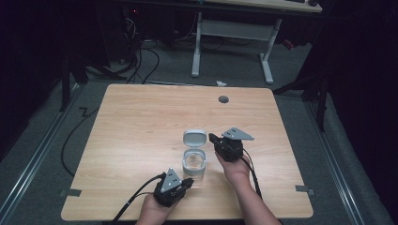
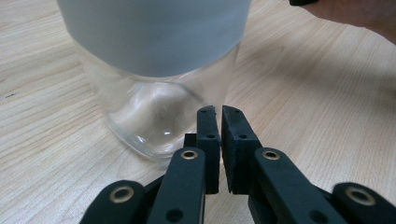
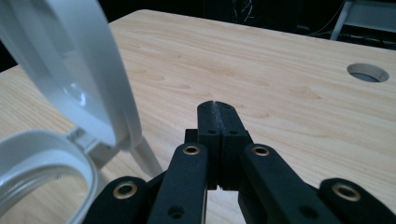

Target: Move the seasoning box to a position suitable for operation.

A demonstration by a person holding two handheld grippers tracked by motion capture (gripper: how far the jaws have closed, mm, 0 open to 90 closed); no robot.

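I am working at a light wooden table (image 1: 141, 117) with fine straight grain, rounded corners and a small round grey cable hole (image 1: 224, 99) near its far edge. Nearest me, my left claw (image 1: 187, 183) lies low over the near edge, its matt black jaws almost together with a thin gap between them, holding nothing; its tips sit just beside the base of a jar (image 1: 194, 164). The jar stands upright near the table's middle, its long axis vertical and its mouth facing up. Its body is clear glass with rounded corners at the bottom, and a smooth white band rings the top. A white hinged lid (image 1: 194, 138) stands flipped open on the far side of the rim, its hollow inside facing me. To the right of the lid, my right claw (image 1: 212, 138) points left toward it, jaws pressed shut on nothing. Beyond the table lies grey carpet (image 1: 234, 70), black cables, and the white legs of another desk (image 1: 234, 37) in a dark room.
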